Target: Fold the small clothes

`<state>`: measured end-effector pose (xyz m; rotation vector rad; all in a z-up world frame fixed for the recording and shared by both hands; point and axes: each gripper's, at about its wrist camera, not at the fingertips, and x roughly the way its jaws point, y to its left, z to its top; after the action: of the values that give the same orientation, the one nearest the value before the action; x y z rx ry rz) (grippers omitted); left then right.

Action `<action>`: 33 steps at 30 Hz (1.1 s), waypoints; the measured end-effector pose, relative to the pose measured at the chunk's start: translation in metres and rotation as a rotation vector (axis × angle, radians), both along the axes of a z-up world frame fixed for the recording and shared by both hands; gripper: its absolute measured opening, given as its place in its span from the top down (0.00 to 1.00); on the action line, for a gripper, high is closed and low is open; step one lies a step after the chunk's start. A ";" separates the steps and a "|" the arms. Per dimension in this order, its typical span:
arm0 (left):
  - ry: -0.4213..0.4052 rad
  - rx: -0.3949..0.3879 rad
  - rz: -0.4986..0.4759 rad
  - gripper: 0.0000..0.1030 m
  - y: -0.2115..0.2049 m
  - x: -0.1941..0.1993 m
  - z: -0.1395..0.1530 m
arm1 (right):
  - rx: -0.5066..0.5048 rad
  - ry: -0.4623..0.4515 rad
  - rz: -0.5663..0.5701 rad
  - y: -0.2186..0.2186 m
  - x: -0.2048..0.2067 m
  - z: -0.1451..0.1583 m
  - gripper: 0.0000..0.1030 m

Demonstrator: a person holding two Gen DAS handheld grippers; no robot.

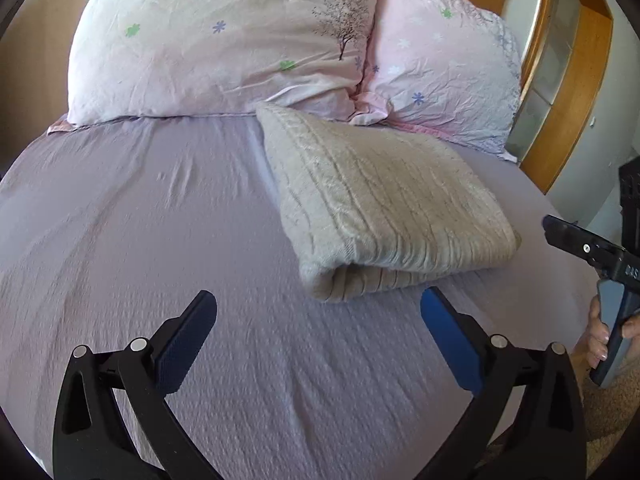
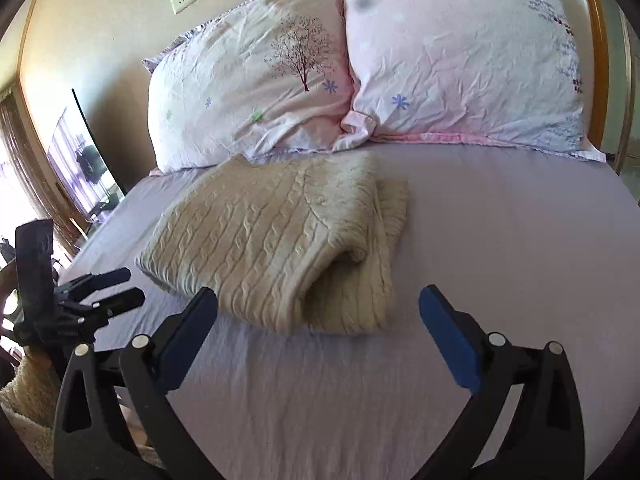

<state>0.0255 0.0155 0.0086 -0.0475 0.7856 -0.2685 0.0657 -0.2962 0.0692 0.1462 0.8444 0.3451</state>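
Both grippers hover over the lilac bedsheet (image 1: pixel 140 220) with nothing between their fingers; the left gripper (image 1: pixel 319 306) has its blue-padded jaws spread wide above bare sheet, and the right gripper (image 2: pixel 318 300) is spread just as wide, its fingers reaching toward the near edge of the sweater (image 2: pixel 280 248); neither touches the cloth; the cream cable-knit sweater lies folded into a thick rectangle on the sheet, its rolled fold facing the grippers, its far corner just short of the two pillows (image 1: pixel 224 40); these pink flowered pillows lean side by side at the head of the bed, against a wooden headboard (image 1: pixel 576 80).
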 end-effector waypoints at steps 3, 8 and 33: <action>0.066 0.063 0.053 0.01 -0.009 0.003 -0.008 | -0.057 0.094 -0.038 0.004 -0.005 -0.019 0.02; 0.110 0.145 0.086 0.01 -0.022 0.007 -0.021 | -0.159 0.130 -0.053 0.033 -0.010 -0.043 0.02; 0.118 0.202 0.157 0.01 -0.028 0.009 -0.027 | -0.282 0.132 -0.130 0.052 -0.008 -0.055 0.02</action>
<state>0.0346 -0.0125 -0.0186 0.0662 0.9181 -0.0369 0.0573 -0.2438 0.0142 -0.0392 0.9994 0.0926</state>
